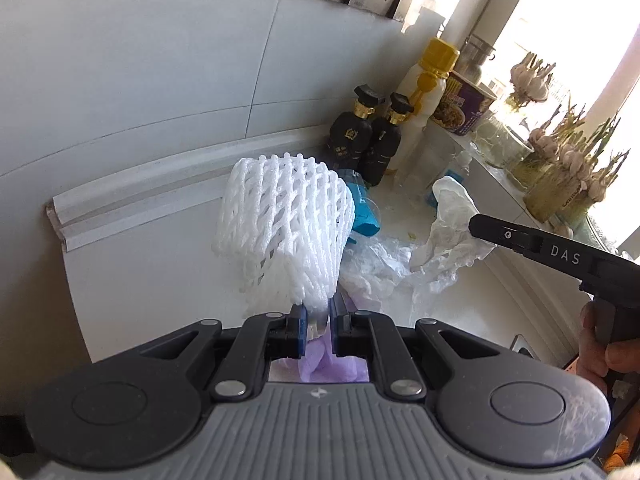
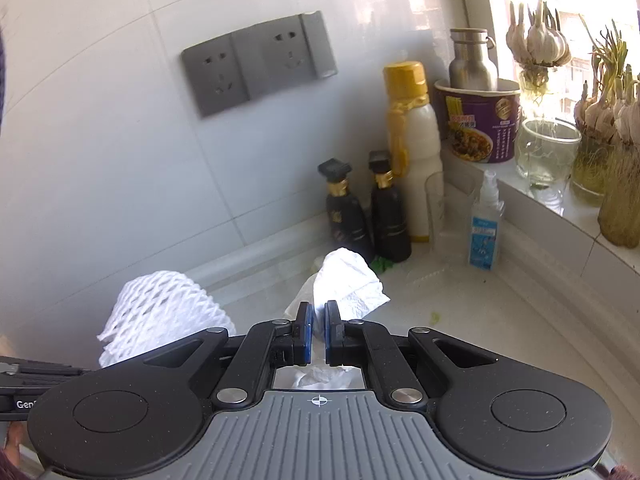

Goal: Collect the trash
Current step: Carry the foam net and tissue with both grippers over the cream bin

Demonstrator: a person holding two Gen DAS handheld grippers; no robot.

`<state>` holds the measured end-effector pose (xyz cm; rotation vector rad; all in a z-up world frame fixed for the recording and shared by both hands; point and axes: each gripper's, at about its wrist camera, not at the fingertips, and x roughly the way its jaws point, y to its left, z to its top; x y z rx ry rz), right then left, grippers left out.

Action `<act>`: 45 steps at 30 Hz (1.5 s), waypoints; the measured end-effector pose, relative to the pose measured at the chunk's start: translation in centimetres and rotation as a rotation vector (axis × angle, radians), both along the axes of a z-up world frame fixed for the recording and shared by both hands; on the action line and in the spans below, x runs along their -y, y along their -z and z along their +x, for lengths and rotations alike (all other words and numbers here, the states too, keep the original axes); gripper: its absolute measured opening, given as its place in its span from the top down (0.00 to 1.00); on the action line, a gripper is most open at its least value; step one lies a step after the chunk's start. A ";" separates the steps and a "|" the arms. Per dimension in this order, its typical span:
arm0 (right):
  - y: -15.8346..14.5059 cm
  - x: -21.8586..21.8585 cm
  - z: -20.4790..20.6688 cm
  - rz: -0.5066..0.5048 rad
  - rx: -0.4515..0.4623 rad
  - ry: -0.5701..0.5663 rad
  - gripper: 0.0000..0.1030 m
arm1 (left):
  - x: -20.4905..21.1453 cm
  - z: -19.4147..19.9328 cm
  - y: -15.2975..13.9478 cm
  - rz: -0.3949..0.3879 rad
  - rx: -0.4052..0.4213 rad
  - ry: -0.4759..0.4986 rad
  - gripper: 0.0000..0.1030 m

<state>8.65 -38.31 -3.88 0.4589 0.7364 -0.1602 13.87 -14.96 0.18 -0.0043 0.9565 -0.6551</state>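
Observation:
My left gripper (image 1: 318, 312) is shut on the lower edge of a white foam fruit net (image 1: 284, 216), which stands up above the fingers, lifted off the white counter (image 1: 132, 280). In the right wrist view the same foam net (image 2: 160, 312) shows at lower left. My right gripper (image 2: 318, 316) is shut on a crumpled white paper tissue (image 2: 348, 280) that rises between its blue pads. From the left wrist view the right gripper (image 1: 478, 226) comes in from the right with the tissue (image 1: 450, 224) hanging from its tip. Clear plastic wrap (image 1: 376, 264) and a blue wrapper (image 1: 362, 212) lie on the counter behind the net.
Two black bottles (image 2: 368, 216), a yellow-capped white bottle (image 2: 416, 152), a spray bottle (image 2: 486, 228) and a glass stand in the corner. A noodle cup (image 2: 480, 124), steel flask and jars of sprouting garlic (image 2: 616, 128) line the window sill. A purple bag (image 1: 320, 364) shows below my left fingers.

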 end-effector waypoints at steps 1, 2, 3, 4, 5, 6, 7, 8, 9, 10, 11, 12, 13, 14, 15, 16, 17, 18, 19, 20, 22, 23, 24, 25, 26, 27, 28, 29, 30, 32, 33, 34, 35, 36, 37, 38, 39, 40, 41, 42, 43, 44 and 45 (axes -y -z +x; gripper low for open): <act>-0.2 -0.5 -0.3 0.002 -0.004 -0.004 0.96 | -0.3 -0.4 0.0 0.000 -0.003 0.000 0.90; -0.3 -1.2 -0.5 0.006 -0.011 -0.010 0.96 | -0.6 -0.7 0.0 0.000 -0.007 0.001 0.90; -0.4 -1.7 -0.9 0.011 -0.015 -0.018 0.96 | -1.0 -1.1 0.1 -0.001 -0.011 0.003 0.90; -0.5 -2.2 -1.2 0.015 -0.019 -0.025 0.96 | -1.4 -1.5 0.1 -0.002 -0.015 0.003 0.90; -0.7 -2.8 -1.7 0.020 -0.021 -0.033 0.96 | -1.8 -1.9 0.1 -0.002 -0.019 0.004 0.90; -0.7 -3.3 -2.0 0.024 -0.021 -0.042 0.96 | -2.2 -2.3 0.2 -0.003 -0.022 0.004 0.90; -0.9 -3.9 -2.4 0.026 -0.021 -0.053 0.96 | -2.6 -2.7 0.3 -0.001 -0.023 0.005 0.90; -1.0 -4.5 -2.7 0.026 -0.022 -0.064 0.96 | -3.0 -3.0 0.4 0.000 -0.024 0.004 0.90; -1.1 -5.0 -3.0 0.025 -0.023 -0.073 0.96 | -3.5 -3.4 0.6 0.000 -0.028 0.002 0.90; -1.2 -5.5 -3.3 0.024 -0.024 -0.083 0.96 | -4.0 -3.7 0.7 -0.001 -0.034 0.000 0.90; -1.3 -6.0 -3.6 0.025 -0.027 -0.092 0.96 | -4.4 -4.0 0.9 -0.001 -0.038 -0.002 0.90; -1.4 -6.4 -3.8 0.026 -0.029 -0.099 0.96 | -4.8 -4.2 1.1 -0.001 -0.042 -0.005 0.90; -1.4 -6.9 -3.8 0.026 -0.033 -0.106 0.96 | -5.2 -4.5 1.2 0.000 -0.046 -0.010 0.90; -1.5 -7.5 -3.9 0.024 -0.037 -0.114 0.96 | -5.7 -4.7 1.4 -0.001 -0.051 -0.015 0.90; -1.6 -8.1 -4.0 0.023 -0.042 -0.122 0.96 | -6.1 -4.9 1.6 -0.003 -0.057 -0.021 0.90; -1.6 -8.6 -4.0 0.026 -0.046 -0.128 0.96 | -6.7 -5.2 1.8 -0.008 -0.064 -0.029 0.90; -1.6 -9.1 -4.1 0.029 -0.052 -0.135 0.96 | -7.1 -5.4 2.0 -0.012 -0.070 -0.035 0.90; -1.5 -9.6 -4.1 0.032 -0.059 -0.143 0.96 | -7.7 -5.6 2.1 -0.016 -0.075 -0.042 0.90; -1.5 -10.1 -4.1 0.033 -0.065 -0.151 0.96 | -8.2 -5.9 2.2 -0.021 -0.081 -0.050 0.90; -1.5 -10.8 -4.1 0.035 -0.072 -0.161 0.96 | -8.7 -6.0 2.4 -0.025 -0.087 -0.058 0.90; -1.4 -12.1 -4.2 0.038 -0.083 -0.181 0.96 | -9.9 -6.5 2.5 -0.037 -0.094 -0.073 0.90; -1.3 -12.7 -4.3 0.041 -0.088 -0.193 0.96 | -10.4 -6.7 2.5 -0.039 -0.093 -0.079 0.90; -1.2 -13.3 -4.3 0.043 -0.093 -0.202 0.96 | -11.0 -7.0 2.5 -0.039 -0.091 -0.086 0.90; -1.0 -13.9 -4.4 0.046 -0.098 -0.213 0.96 | -11.5 -7.2 2.5 -0.039 -0.088 -0.092 0.90; -0.8 -14.5 -4.4 0.049 -0.103 -0.221 0.96 | -12.1 -7.5 2.5 -0.037 -0.086 -0.100 0.90; -0.7 -15.2 -4.5 0.053 -0.110 -0.230 0.96 | -12.6 -7.8 2.5 -0.033 -0.085 -0.105 0.90; -0.5 -15.8 -4.5 0.058 -0.115 -0.241 0.96 | -13.1 -8.0 2.6 -0.029 -0.085 -0.109 0.90; -0.3 -16.4 -4.5 0.063 -0.122 -0.252 0.96 | -13.7 -8.2 2.7 -0.025 -0.083 -0.115 0.90; -0.1 -17.0 -4.6 0.066 -0.128 -0.264 0.96 | -14.3 -8.4 2.8 -0.019 -0.080 -0.121 0.90; 0.1 -18.3 -4.6 0.072 -0.138 -0.289 0.96 | -15.4 -8.7 3.2 -0.014 -0.080 -0.138 0.90; 0.2 -19.0 -4.5 0.075 -0.144 -0.302 0.96 | -15.9 -8.8 3.5 -0.011 -0.084 -0.148 0.90; 0.4 -19.7 -4.4 0.080 -0.149 -0.318 0.96 | -16.4 -9.0 3.8 -0.008 -0.089 -0.158 0.90; 0.4 -20.4 -4.4 0.083 -0.151 -0.332 0.96 | -16.9 -9.1 4.1 -0.005 -0.094 -0.168 0.90; 0.5 -21.1 -4.5 0.084 -0.155 -0.349 0.96 | -17.4 -9.2 4.4 -0.002 -0.104 -0.179 0.90; 0.6 -21.8 -4.5 0.085 -0.159 -0.364 0.96 | -17.9 -9.3 4.8 0.001 -0.114 -0.189 0.90; 0.8 -22.6 -4.5 0.087 -0.164 -0.380 0.96 | -18.4 -9.4 5.2 0.003 -0.123 -0.200 0.90; 0.9 -23.3 -4.5 0.088 -0.169 -0.394 0.96 | -18.8 -9.4 5.6 0.006 -0.133 -0.212 0.90; 1.1 -23.9 -4.5 0.089 -0.174 -0.406 0.96 | -19.3 -9.4 6.0 0.010 -0.139 -0.223 0.90; 1.3 -24.8 -4.5 0.091 -0.181 -0.421 0.96 | -19.8 -9.5 6.4 0.014 -0.144 -0.233 0.90; 1.5 -25.5 -4.5 0.093 -0.187 -0.434 0.96 | -20.4 -9.6 6.9 0.016 -0.152 -0.244 0.90; 1.7 -26.1 -4.4 0.093 -0.193 -0.447 0.96 | -21.1 -9.7 7.4 0.017 -0.164 -0.257 0.90; 1.9 -26.8 -4.4 0.094 -0.199 -0.459 0.96 | -21.7 -9.8 8.0 0.017 -0.179 -0.270 0.90; 2.2 -27.5 -4.4 0.097 -0.208 -0.473 0.96 | -22.4 -9.8 8.6 0.019 -0.193 -0.283 0.90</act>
